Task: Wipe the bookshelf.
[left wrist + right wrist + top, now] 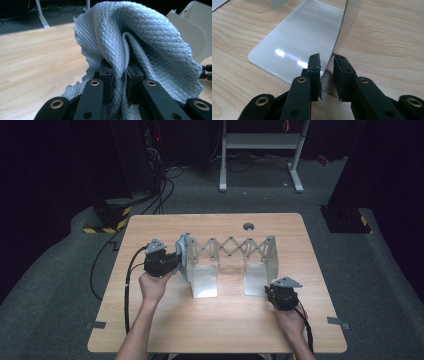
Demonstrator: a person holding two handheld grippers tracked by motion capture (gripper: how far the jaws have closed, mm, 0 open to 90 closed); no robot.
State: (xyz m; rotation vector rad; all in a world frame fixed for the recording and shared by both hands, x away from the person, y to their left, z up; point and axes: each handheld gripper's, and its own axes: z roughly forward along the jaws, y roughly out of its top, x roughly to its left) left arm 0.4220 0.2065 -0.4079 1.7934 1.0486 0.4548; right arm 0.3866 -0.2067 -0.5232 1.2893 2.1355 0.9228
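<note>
A silver metal rack [230, 246] with a scissor lattice stands across the middle of the table, its two end plates resting flat on the wood. My left gripper [175, 259] is shut on a bunched grey-blue waffle cloth [182, 250] that touches the rack's left end. In the left gripper view the cloth [140, 37] bulges up from between the jaws of that gripper [121, 68]. My right gripper [272, 289] is at the rack's right end. In the right gripper view it [327, 60] stands slightly open, astride the upright plate's thin edge beside the glossy base plate [299, 42].
A round cable hole [248, 226] lies in the table behind the rack. Beyond the table's far edge are a white desk frame [260, 145] and floor cables [160, 195]. Bare wood lies in front of the rack.
</note>
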